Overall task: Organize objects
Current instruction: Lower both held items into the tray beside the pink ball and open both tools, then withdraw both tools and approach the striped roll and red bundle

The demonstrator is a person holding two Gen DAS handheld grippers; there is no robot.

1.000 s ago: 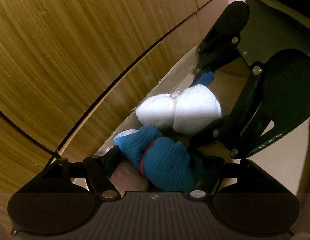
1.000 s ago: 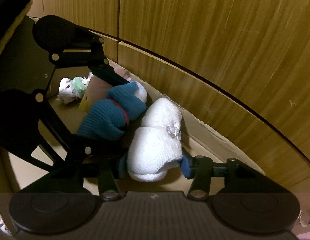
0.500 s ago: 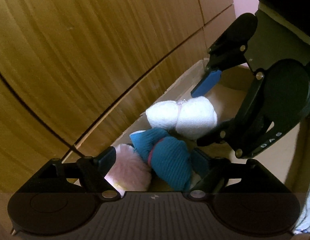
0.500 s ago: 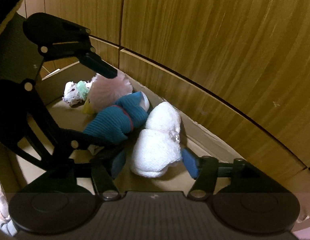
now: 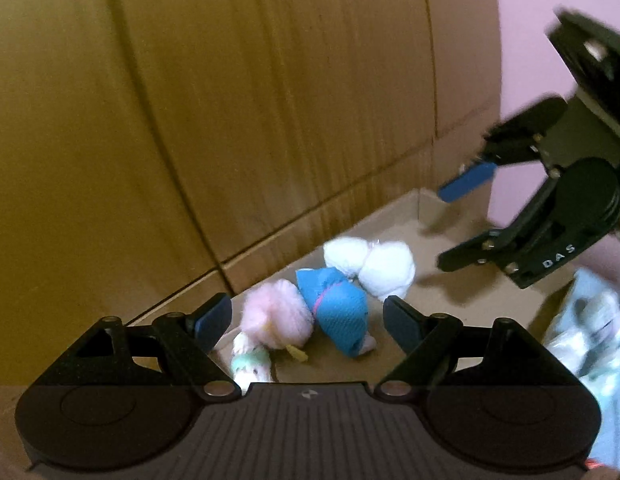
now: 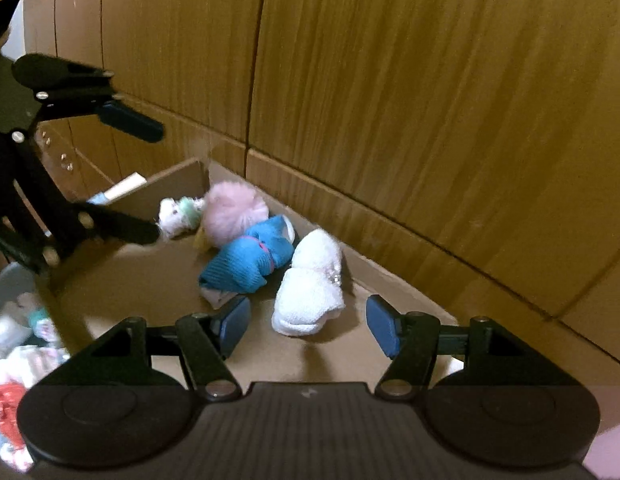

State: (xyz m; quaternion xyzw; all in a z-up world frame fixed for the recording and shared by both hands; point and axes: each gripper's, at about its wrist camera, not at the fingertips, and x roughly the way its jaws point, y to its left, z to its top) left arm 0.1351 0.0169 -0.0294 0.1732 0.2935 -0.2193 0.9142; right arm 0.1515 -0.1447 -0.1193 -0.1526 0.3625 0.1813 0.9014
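Socks lie bundled in a row on the floor of a shallow cardboard box point(image 6: 158, 280) that sits against a wood-grain cabinet front point(image 6: 430, 100). Nearest the right gripper point(image 6: 308, 326) is the white sock bundle point(image 6: 310, 280), rolled and lying just beyond its blue-padded fingers point(image 6: 234, 324), which stand wide apart with nothing between them. Touching the white bundle on its far side is the blue sock bundle point(image 6: 250, 260), tied round the middle with a thin red band. Behind that rests a fluffy pink bundle point(image 6: 234, 208), and past it, near the box's end wall, a small white-and-green bundle point(image 6: 178, 212).

From the left wrist view the order runs the other way: the white-and-green bundle point(image 5: 250, 362) is closest, then the pink bundle point(image 5: 276, 312), the blue bundle point(image 5: 338, 308) and the white bundle point(image 5: 370, 262). The left gripper point(image 5: 308, 320) hangs above them, its fingers point(image 5: 212, 318) spread apart and empty, touching none of the socks. The right gripper point(image 5: 466, 224) shows at the right of that view, raised over the box, open too.

Outside the box, at the frame edge, lies a blurred heap of pale patterned items point(image 6: 18, 344), possibly more socks, with something red among them.
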